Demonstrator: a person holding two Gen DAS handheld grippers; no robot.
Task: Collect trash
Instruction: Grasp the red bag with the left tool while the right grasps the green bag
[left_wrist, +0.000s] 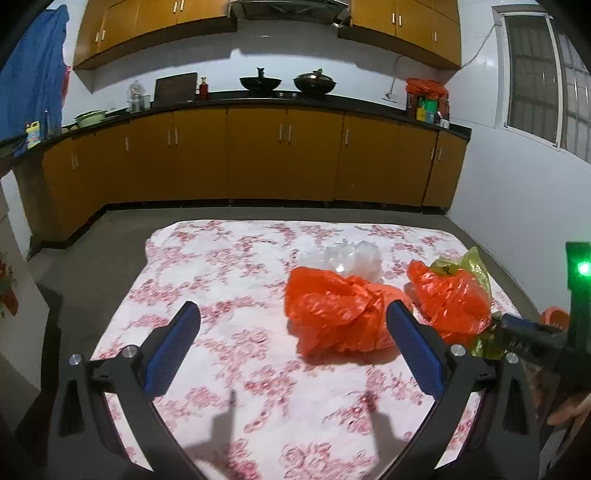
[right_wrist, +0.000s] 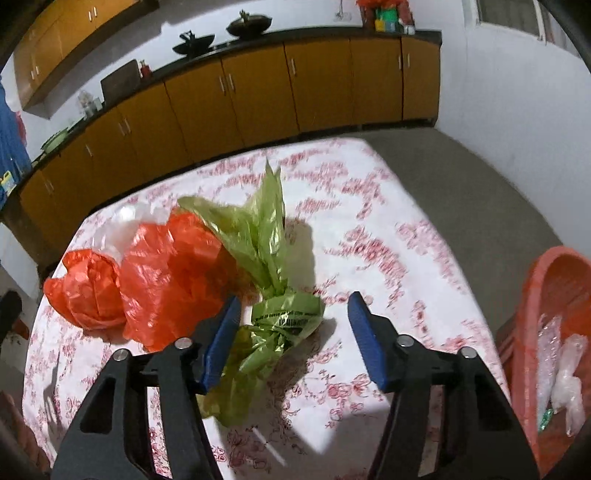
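Note:
A crumpled orange plastic bag (left_wrist: 340, 314) lies on the floral tablecloth (left_wrist: 229, 295), with a second orange bag (left_wrist: 450, 299) to its right and a clear plastic wad (left_wrist: 351, 258) behind. My left gripper (left_wrist: 291, 332) is open and empty, its right finger beside the first orange bag. In the right wrist view the same orange bags (right_wrist: 159, 277) lie left of a knotted green plastic bag (right_wrist: 280, 314). My right gripper (right_wrist: 293, 332) is open, with the green bag lying between its fingers, against the left one.
An orange basket (right_wrist: 546, 295) holding clear plastic scraps stands at the table's right edge. Yellow kitchen cabinets (left_wrist: 258, 155) with a dark counter run along the far wall. Grey floor surrounds the table.

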